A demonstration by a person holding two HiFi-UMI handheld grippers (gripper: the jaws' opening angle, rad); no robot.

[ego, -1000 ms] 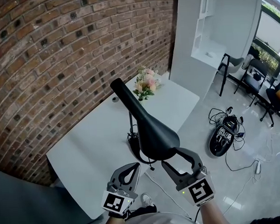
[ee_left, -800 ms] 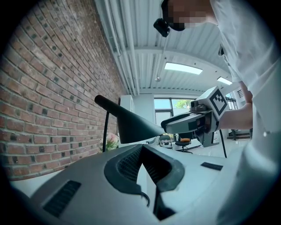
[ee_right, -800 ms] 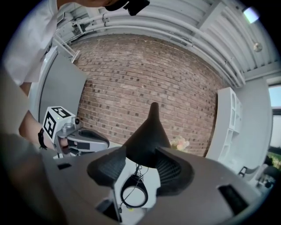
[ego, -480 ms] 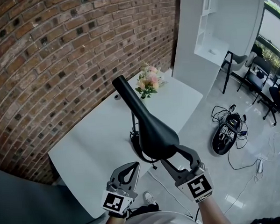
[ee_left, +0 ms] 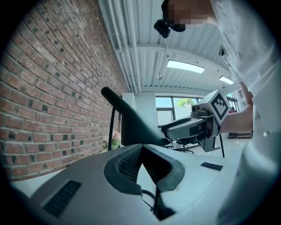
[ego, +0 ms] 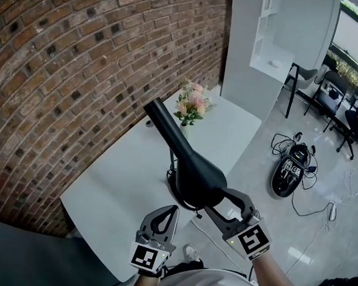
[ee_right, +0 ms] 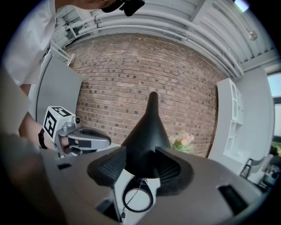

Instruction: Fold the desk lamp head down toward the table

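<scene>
A black desk lamp stands on the white table, its long cone-shaped head tilted, narrow end up toward the brick wall. My right gripper is shut on the wide lower end of the lamp head; in the right gripper view the head fills the gap between the jaws of that gripper. My left gripper hangs just left of it, shut and holding nothing. In the left gripper view, its tips meet below the lamp head. The thin stem and base are mostly hidden behind the head.
A vase of pink flowers stands at the table's far end. A black cable hangs off the table's near edge. On the floor to the right lie a black device with cables and chairs. A white cabinet stands behind.
The right gripper and the lamp head's wide end have shifted slightly left and toward me. The left gripper has stayed where it was.
</scene>
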